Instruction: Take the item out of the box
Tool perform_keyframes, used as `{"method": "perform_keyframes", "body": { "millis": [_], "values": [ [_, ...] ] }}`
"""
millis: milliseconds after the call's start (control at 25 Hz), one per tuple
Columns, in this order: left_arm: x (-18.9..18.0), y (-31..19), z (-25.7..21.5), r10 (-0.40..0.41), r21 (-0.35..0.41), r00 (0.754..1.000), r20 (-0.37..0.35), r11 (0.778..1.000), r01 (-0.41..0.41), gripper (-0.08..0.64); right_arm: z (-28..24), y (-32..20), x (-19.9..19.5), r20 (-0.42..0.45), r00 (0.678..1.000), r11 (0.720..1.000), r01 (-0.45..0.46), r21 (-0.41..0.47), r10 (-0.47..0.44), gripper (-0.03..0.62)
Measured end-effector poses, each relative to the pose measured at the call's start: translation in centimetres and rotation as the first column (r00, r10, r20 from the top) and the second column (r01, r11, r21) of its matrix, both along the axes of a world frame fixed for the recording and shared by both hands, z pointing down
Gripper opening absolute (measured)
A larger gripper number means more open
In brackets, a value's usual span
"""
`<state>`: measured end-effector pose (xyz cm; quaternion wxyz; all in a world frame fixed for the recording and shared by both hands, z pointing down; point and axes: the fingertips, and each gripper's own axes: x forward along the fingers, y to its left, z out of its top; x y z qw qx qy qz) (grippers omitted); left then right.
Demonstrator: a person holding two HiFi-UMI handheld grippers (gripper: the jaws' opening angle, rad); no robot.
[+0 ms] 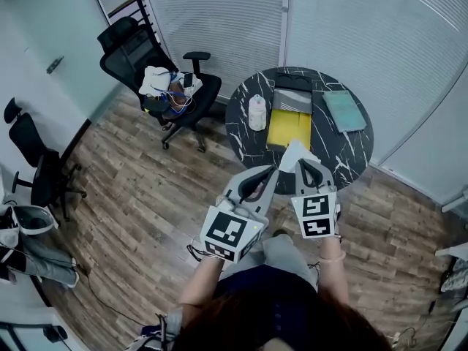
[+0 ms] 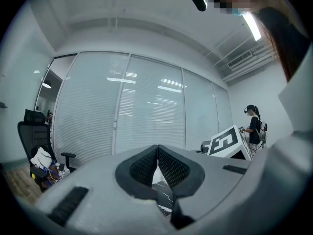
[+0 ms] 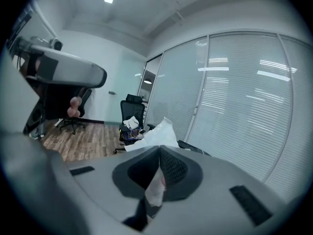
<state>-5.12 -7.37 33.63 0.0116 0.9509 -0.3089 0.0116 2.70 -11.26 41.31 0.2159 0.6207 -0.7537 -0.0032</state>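
Now | step: lift-out looks done, white item pinched in right gripper fingers, held up short of the yellow box on the counter | left gripper fingers closed just beside it, apparently empty | next: probably carry it aside gently, it looks flimsy

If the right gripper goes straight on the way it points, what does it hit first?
Past the white sheet it grips, the right gripper looks aimed above the round table, so probably the glass wall with blinds; depth is unclear.
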Motion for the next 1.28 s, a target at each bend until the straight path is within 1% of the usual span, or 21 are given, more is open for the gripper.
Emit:
{"method": "perform_keyframes", "body": {
  "millis": [240,400,600,720,880,1120,1280],
  "values": [
    [0.2,0.1,-0.1,0.005,0.003,1.000,-0.011,1.000,-0.005,0.026,-1.4,1.2,0.1,-0.003,1.000,0.999,-0.013,0.042,0.013,0.025],
    [0.8,0.1,-0.2,0.008,0.006,1.000,-0.011,1.000,-0.008,0.026,-2.3,1.8,1.1,0.023,0.999,0.997,-0.035,0.068,0.034,0.025],
    [1.5,0.3,-0.1,0.013,-0.008,1.000,-0.016,1.000,-0.013,0.026,-3.0,2.8,2.0,0.036,0.998,0.995,-0.055,0.083,0.052,0.025],
    [1.8,0.8,-0.2,0.016,-0.004,1.000,-0.014,1.000,-0.016,0.026,-3.7,3.6,2.1,0.058,0.997,0.994,-0.055,0.099,0.049,0.025],
    [2.2,1.9,-0.4,0.017,-0.002,1.000,-0.010,1.000,-0.017,0.026,-4.6,4.9,2.1,0.064,0.997,0.992,-0.049,0.118,0.042,0.025],
    [2.6,3.5,-0.8,0.000,0.004,1.000,-0.020,1.000,0.000,0.026,-5.5,6.8,2.7,0.079,0.997,0.991,-0.030,0.132,0.020,0.025],
    [3.0,5.0,-0.5,-0.006,-0.001,1.000,0.000,1.000,0.006,0.026,-6.1,8.3,3.1,0.081,0.997,0.989,-0.025,0.146,0.013,0.025]
  ]
}}
